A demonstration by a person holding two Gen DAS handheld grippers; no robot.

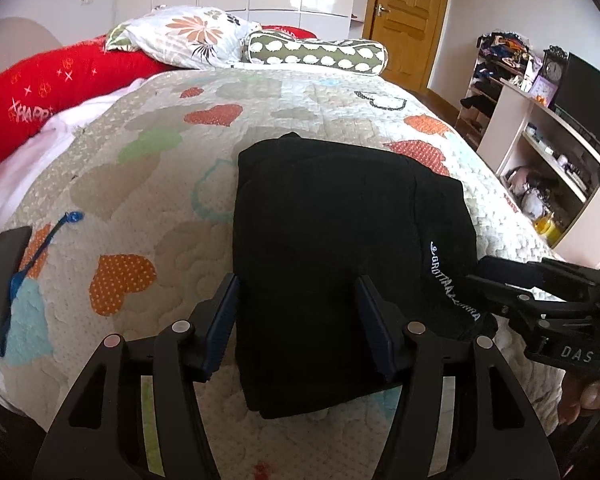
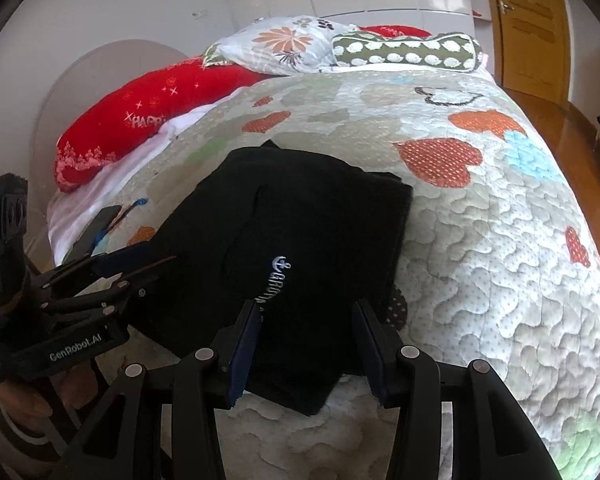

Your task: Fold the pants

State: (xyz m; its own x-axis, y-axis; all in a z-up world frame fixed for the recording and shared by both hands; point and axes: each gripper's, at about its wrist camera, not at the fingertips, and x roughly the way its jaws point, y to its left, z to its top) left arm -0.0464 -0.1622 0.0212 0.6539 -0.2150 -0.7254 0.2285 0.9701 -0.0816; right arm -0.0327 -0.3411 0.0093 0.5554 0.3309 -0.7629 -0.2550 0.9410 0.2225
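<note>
The black pants [image 1: 332, 248] lie folded into a compact rectangle on the quilted bedspread [image 1: 140, 184], with white embroidered lettering [image 1: 452, 284] along the right side. My left gripper [image 1: 298, 280] is open, its jaws straddling the near left part of the pants just above the cloth. My right gripper [image 2: 306, 308] is open over the pants' near right part [image 2: 300, 232], beside the lettering [image 2: 274, 280]. Each gripper shows in the other's view: the right [image 1: 500, 276], the left [image 2: 140, 256].
Red bolster [image 1: 48, 92], floral pillow [image 1: 184, 36] and green spotted pillow [image 1: 316, 50] lie at the bed's head. A dark phone [image 1: 4, 284] and a blue tool [image 1: 40, 252] lie on the left. Shelving [image 1: 540, 148] stands right of the bed, a wooden door [image 1: 408, 12] beyond.
</note>
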